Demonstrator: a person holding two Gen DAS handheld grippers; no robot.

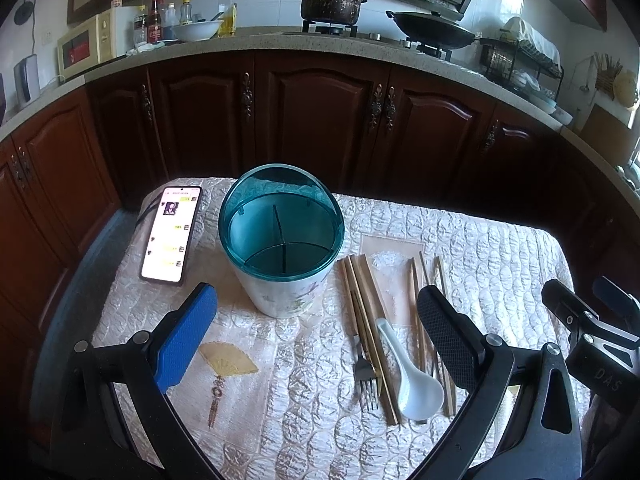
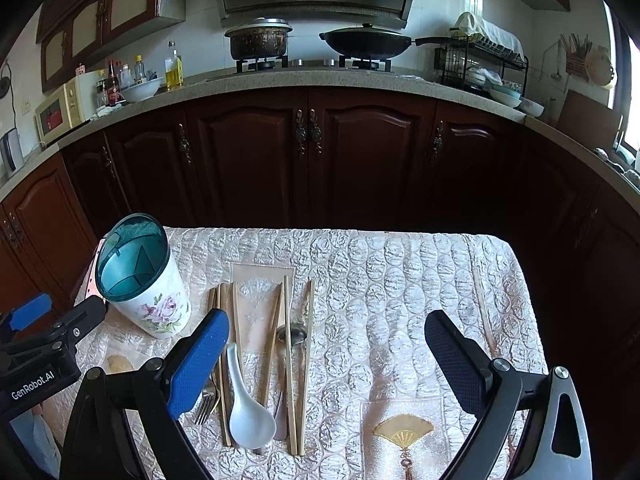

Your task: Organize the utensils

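We held both tools above the quilted tablecloth (image 2: 400,280) with nothing gripped. The left gripper (image 1: 316,332) had its jaws spread wide apart, and so did the right gripper (image 2: 326,356); both were empty.

The utensil holder (image 1: 280,240), a white floral cup with a teal divided insert and a tilted clear lid, stood at the centre of the left wrist view and at the left edge of the right wrist view. All its compartments looked empty. The utensils lay in a loose row just right of it: a fork (image 1: 364,380), several chopsticks (image 1: 360,312), a white ceramic spoon (image 1: 412,384), and a metal ladle or spoon (image 2: 291,336) partly under the sticks, low in the centre of the right wrist view. A lit phone (image 1: 170,234) lay at the left of the holder.

We judged the crowding to be the main risk. The fork touched the chopsticks and the spoon lay against them, so closing on one piece could drag or scatter its neighbours. Thin sticks flat on a soft, puckered cloth would give little purchase and might roll or slip out. The ceramic spoon was smooth and could twist free and chip. The light holder might tip if a utensil struck its raised lid, and it stood near enough to the phone to knock it.
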